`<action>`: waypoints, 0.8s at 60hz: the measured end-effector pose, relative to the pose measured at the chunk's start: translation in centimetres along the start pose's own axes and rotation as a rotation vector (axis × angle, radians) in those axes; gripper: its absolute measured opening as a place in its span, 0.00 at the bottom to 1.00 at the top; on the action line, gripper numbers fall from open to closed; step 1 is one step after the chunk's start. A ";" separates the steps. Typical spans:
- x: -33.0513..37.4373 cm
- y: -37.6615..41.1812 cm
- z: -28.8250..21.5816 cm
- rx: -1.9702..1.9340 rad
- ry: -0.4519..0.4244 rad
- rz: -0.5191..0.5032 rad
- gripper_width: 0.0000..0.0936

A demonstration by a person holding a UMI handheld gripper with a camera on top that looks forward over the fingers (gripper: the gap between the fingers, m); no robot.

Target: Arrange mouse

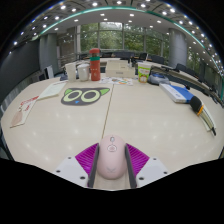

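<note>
My gripper (109,166) is holding the mouse (108,156), a pale pink one, between its two fingers; the magenta pads (87,157) are pressing against its left and right flanks, so I am reading the tool as clamped on it. The near end of the mouse is dropping out of sight between the finger bases, and I cannot tell whether its underside is touching the table (60,130) or hanging just above it.

Beyond the fingers, the light tabletop is stretching away. To the far left a mat with an owl-eyed design (85,96) is lying flat. Behind it a red bottle (95,70) is standing upright. To the far right a blue-and-white flat item (176,92) is lying near the table edge; its nature is unclear. Small objects at the far edge are too small to identify.
</note>
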State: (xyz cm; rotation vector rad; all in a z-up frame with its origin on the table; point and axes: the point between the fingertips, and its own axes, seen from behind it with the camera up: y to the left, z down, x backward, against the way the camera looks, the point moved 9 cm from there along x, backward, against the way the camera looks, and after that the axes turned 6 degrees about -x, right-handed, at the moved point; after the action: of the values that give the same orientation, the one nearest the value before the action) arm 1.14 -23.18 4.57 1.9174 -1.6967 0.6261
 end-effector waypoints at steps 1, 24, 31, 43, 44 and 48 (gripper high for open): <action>-0.1 0.0 0.0 -0.002 0.002 -0.003 0.51; 0.4 0.3 -1.6 0.000 0.014 0.023 0.36; 1.7 1.0 -5.5 -0.039 -0.041 0.045 0.36; 2.0 4.5 -16.4 -0.071 -0.207 0.066 0.36; 1.8 5.0 -17.3 -0.070 -0.215 0.067 0.36; 0.5 7.4 -20.4 -0.068 -0.237 0.056 0.36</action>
State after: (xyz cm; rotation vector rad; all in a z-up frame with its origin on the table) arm -6.34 -11.28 21.08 1.9657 -1.8959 0.3667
